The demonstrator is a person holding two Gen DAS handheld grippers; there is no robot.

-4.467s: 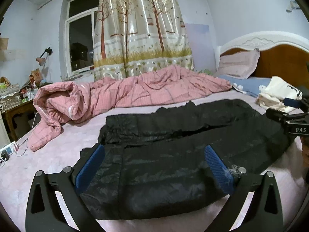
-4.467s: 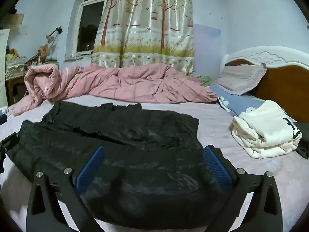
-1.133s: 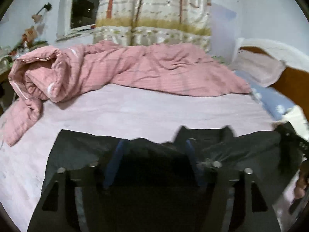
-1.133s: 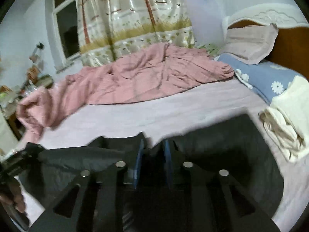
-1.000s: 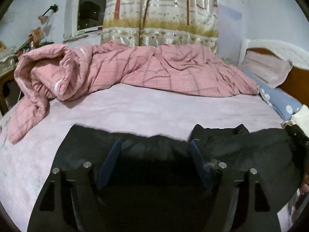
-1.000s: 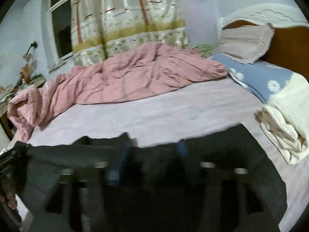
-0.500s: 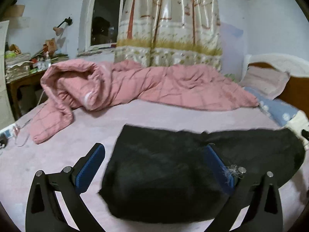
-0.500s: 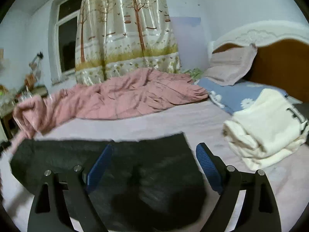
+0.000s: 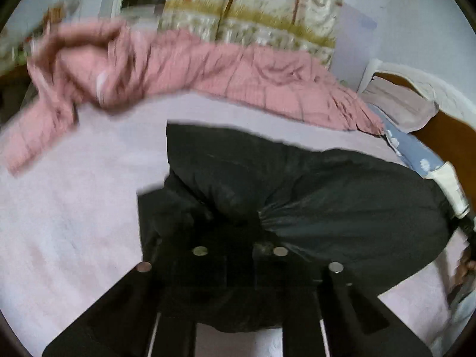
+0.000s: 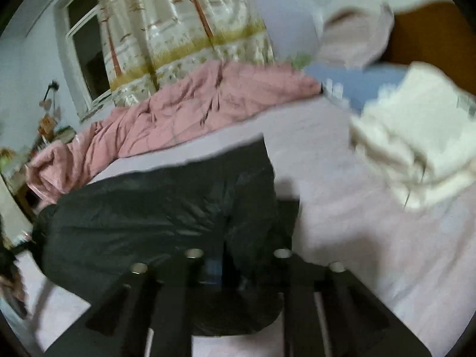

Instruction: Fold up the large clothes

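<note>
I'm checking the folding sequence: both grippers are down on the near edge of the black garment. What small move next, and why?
Probably lift both ends together and carry them toward the far edge. The left gripper and right gripper have just closed, each shut on bunched fabric of the black garment, which lies folded lengthwise on the pink sheet, so another fold looks due.

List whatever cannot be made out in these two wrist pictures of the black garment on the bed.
- Left wrist: the left gripper has just been closing; its fingertips are buried in the black garment, so the gripped part is unclear.
- Right wrist: the right gripper has likewise been closing; dark cloth and blur hide its pads.
- Right wrist: the cream clothing is blurred, with no detail readable.
- Both views: the garment's near edge is hidden behind the gripper bodies.
</note>
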